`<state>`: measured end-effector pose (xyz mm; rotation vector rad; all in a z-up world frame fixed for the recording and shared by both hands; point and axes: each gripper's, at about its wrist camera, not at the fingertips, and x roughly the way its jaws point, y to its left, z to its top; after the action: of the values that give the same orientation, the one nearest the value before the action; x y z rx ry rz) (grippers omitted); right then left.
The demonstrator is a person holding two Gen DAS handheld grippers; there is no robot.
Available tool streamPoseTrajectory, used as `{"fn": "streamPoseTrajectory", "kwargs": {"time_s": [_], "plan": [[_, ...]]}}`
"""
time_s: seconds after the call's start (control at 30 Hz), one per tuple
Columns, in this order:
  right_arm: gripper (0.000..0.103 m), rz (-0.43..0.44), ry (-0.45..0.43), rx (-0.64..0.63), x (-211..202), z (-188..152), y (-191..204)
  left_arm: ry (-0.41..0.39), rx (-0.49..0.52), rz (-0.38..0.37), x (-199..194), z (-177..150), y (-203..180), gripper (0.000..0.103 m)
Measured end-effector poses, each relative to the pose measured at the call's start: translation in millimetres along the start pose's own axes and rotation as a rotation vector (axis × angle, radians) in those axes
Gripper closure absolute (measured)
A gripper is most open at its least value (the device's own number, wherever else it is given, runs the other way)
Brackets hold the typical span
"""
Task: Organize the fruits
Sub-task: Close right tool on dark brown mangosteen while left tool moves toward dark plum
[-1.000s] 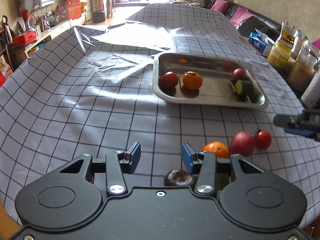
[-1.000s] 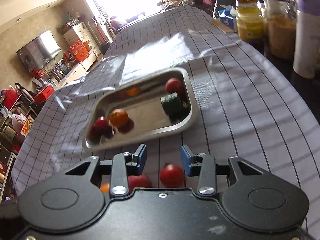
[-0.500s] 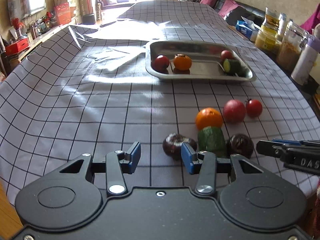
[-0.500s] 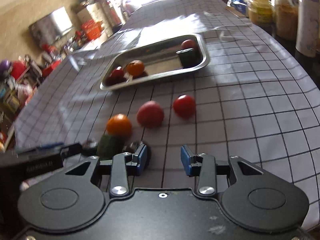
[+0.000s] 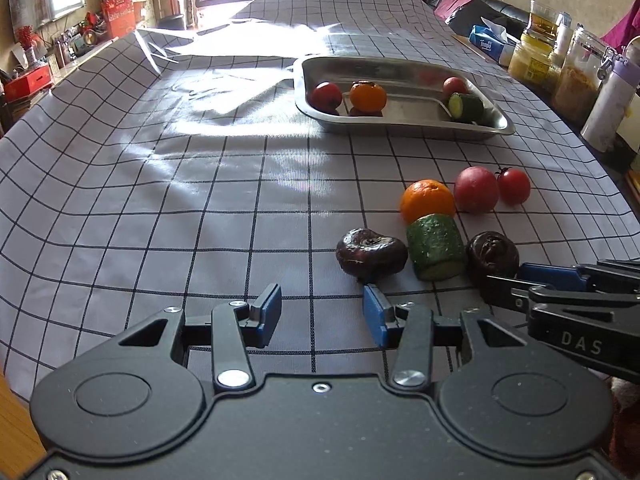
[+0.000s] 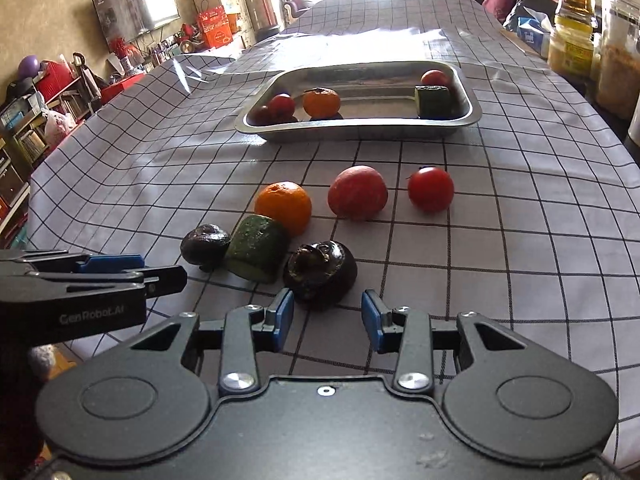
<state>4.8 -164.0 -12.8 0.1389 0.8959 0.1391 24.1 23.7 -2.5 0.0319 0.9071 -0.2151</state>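
On the checked tablecloth lie two dark purple fruits (image 5: pixel 371 252) (image 6: pixel 320 270), a green cucumber piece (image 5: pixel 435 246), an orange (image 5: pixel 427 200), a red apple-like fruit (image 5: pixel 477 189) and a small tomato (image 5: pixel 513 185). A steel tray (image 5: pixel 496 118) farther back holds a tomato, an orange, a red fruit and a cucumber piece. My left gripper (image 5: pixel 322 314) is open and empty, just short of the left dark fruit. My right gripper (image 6: pixel 326 318) is open and empty, just behind the right dark fruit.
Jars (image 5: pixel 536 56), a tissue pack (image 5: pixel 490 42) and a white bottle (image 5: pixel 608 108) stand along the table's right edge. The table's near edge is just below both grippers. Shelves and clutter (image 6: pixel 48 92) lie beyond the left edge.
Both grippers have pulled back from the tray toward the near edge, so the loose fruits now lie right in front of them. Both stay open.
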Motion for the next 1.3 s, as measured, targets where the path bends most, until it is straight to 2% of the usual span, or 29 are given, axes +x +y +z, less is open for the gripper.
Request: {"fn": "streamPoseTrajectory", "kwargs": {"time_s": [0.3, 0.67, 0.9, 0.97, 1.3], "plan": [[0.053, -0.061, -0.038, -0.048, 8.5, 1.0, 12.0, 0.003, -0.003, -0.022, 3.3, 0.8, 5.2, 0.050], [0.051, -0.091, -0.059, -0.048, 19.4, 7.3, 12.8, 0.015, 0.006, -0.054, 7.3, 1.8, 5.3, 0.050], [0.051, -0.103, -0.094, -0.062, 22.7, 5.4, 13.2, 0.020, 0.014, -0.080, 10.3, 5.8, 0.1, 0.050], [0.058, -0.103, -0.094, -0.069, 21.8, 5.5, 13.5, 0.017, 0.020, -0.092, 10.8, 7.5, -1.6, 0.050], [0.057, -0.114, -0.092, 0.003, 12.7, 4.7, -5.3, 0.000, 0.018, -0.094, 18.5, 23.3, -4.1, 0.049]]}}
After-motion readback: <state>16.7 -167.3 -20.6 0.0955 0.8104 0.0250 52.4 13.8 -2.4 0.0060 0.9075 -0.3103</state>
